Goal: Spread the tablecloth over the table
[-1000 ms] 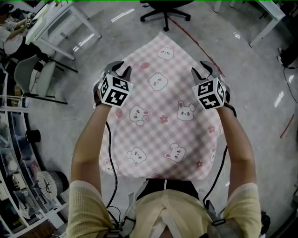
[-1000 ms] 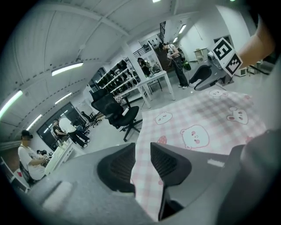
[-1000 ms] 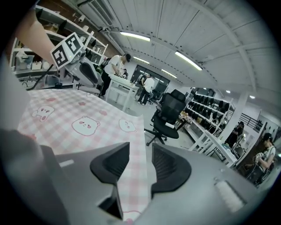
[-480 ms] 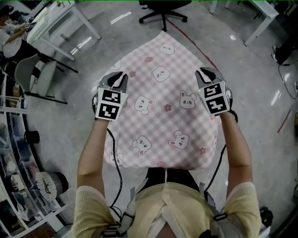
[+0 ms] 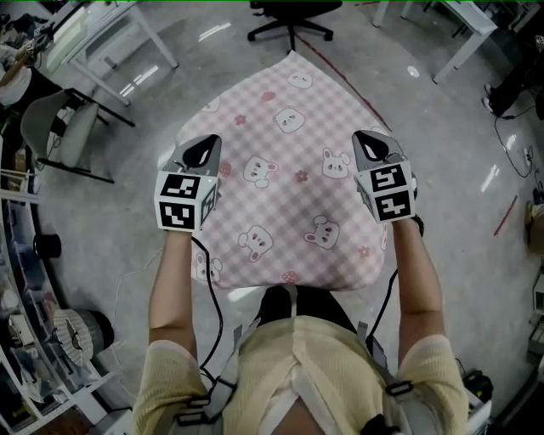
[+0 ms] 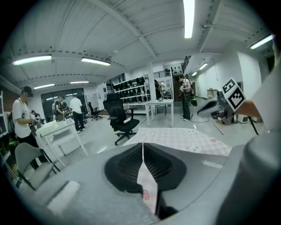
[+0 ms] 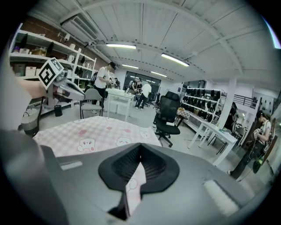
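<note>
A pink checked tablecloth (image 5: 289, 195) printed with bears and bunnies lies spread in front of me. My left gripper (image 5: 202, 151) is shut on its left edge, and a strip of cloth (image 6: 147, 184) shows pinched between the jaws (image 6: 142, 147). My right gripper (image 5: 374, 146) is shut on the right edge, with a fold of cloth (image 7: 134, 182) caught between its jaws (image 7: 140, 151). Both edges are raised a little where they are held. The table underneath is hidden by the cloth.
A black office chair (image 5: 289, 17) stands just beyond the cloth's far corner. White tables (image 5: 110, 51) and a grey chair (image 5: 59, 127) are at the left, another white table (image 5: 463, 25) at the far right. Shelving lines the left edge. Several people stand in the background.
Both grippers have come back toward me and risen. Their jaws, open a second ago, have closed on the cloth's side edges, lifting them.
</note>
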